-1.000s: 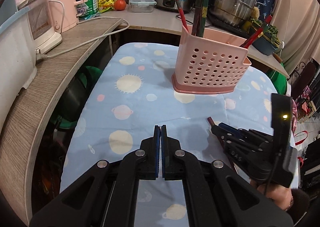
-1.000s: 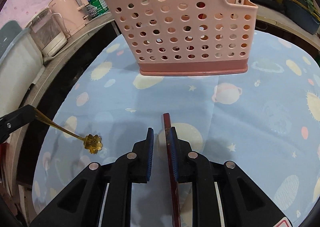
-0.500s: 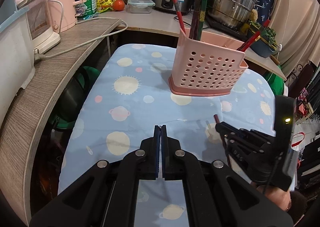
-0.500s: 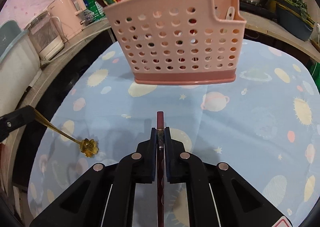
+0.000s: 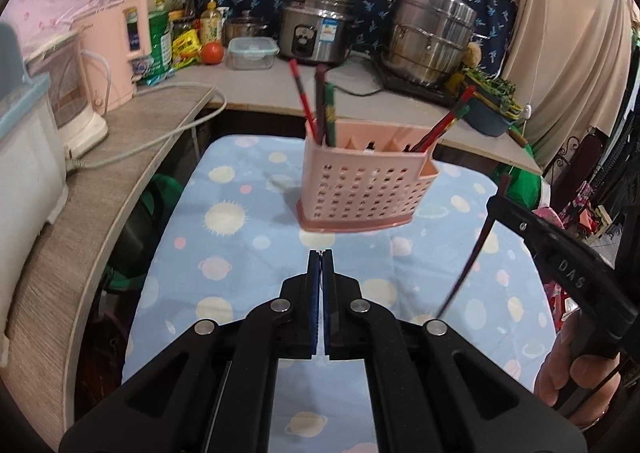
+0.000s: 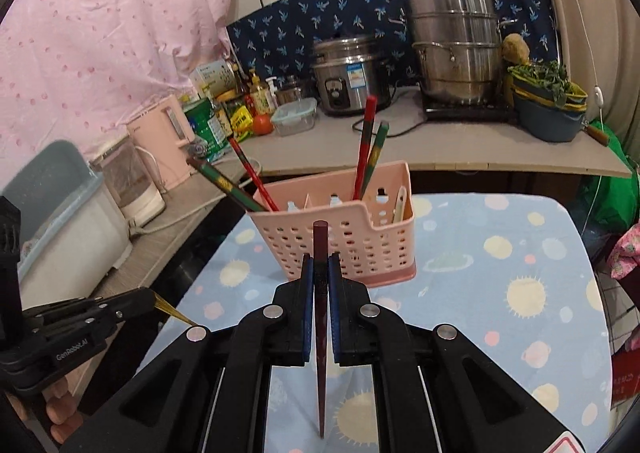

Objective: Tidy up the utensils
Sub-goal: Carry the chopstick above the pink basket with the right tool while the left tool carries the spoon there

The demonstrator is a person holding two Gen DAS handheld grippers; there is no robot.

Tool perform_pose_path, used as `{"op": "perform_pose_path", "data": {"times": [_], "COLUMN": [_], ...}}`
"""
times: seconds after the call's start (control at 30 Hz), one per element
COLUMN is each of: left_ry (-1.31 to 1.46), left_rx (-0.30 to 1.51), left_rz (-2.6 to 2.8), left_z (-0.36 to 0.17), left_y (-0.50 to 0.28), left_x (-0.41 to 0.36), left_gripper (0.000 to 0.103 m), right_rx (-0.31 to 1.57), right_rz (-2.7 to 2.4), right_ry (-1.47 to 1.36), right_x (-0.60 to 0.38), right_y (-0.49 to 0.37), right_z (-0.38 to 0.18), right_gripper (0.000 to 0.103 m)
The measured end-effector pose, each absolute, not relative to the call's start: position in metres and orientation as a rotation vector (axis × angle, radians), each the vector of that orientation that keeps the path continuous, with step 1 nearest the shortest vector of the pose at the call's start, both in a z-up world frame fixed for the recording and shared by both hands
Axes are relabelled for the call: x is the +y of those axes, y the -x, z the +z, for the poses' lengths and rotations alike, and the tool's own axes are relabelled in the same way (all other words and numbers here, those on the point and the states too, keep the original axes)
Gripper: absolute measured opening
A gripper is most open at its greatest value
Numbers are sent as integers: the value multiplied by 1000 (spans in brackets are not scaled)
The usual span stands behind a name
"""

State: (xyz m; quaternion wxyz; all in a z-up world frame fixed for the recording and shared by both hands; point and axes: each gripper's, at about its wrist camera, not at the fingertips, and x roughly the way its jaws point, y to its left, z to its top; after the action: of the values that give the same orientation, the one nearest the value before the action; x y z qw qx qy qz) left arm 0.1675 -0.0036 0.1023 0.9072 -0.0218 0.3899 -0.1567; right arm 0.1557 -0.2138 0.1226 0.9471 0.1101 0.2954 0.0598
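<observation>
A pink perforated utensil holder [image 5: 360,189] stands on the blue planet-print cloth [image 5: 240,253], with several red and green chopsticks [image 6: 366,145] in it; it also shows in the right wrist view [image 6: 344,241]. My right gripper [image 6: 320,261] is shut on a dark red chopstick [image 6: 320,333], held up above the cloth in front of the holder; this chopstick also shows in the left wrist view [image 5: 472,253]. My left gripper [image 5: 320,257] is shut on a thin gold utensil handle [image 6: 172,309], which sticks out of its fingers in the right wrist view.
A wooden counter [image 5: 88,189] runs along the left with a pink kettle [image 5: 116,53] and a white cord [image 5: 160,133]. At the back stand a rice cooker [image 5: 316,29], a steel steamer pot [image 5: 432,41], a food box [image 5: 252,53] and a blue basin [image 6: 548,109].
My right gripper closed on the dark red chopstick and lifted it off the cloth, tilting it upright. Both grippers drew back from the holder and rose.
</observation>
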Motion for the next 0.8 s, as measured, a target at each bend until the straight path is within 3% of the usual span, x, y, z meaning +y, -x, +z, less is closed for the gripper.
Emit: {"op": "perform_pose_path", "data": {"times": [0.33, 0.5, 0.8], "left_ry": [-31, -52, -117], "left_rx": [653, 664, 731], "left_rz": [-377, -373, -299], "left_z": [186, 204, 174], "left_y": [-207, -247, -305], "left_x": [-43, -59, -80], "left_gripper": [1, 1, 1], "right_rx": [399, 334, 404], "right_rz": [124, 99, 72], "right_ry": [-226, -224, -214], "right_x": [-227, -231, -233], "right_y": [-188, -218, -265], "right_z": [221, 252, 223], "right_gripper": [7, 7, 7]}}
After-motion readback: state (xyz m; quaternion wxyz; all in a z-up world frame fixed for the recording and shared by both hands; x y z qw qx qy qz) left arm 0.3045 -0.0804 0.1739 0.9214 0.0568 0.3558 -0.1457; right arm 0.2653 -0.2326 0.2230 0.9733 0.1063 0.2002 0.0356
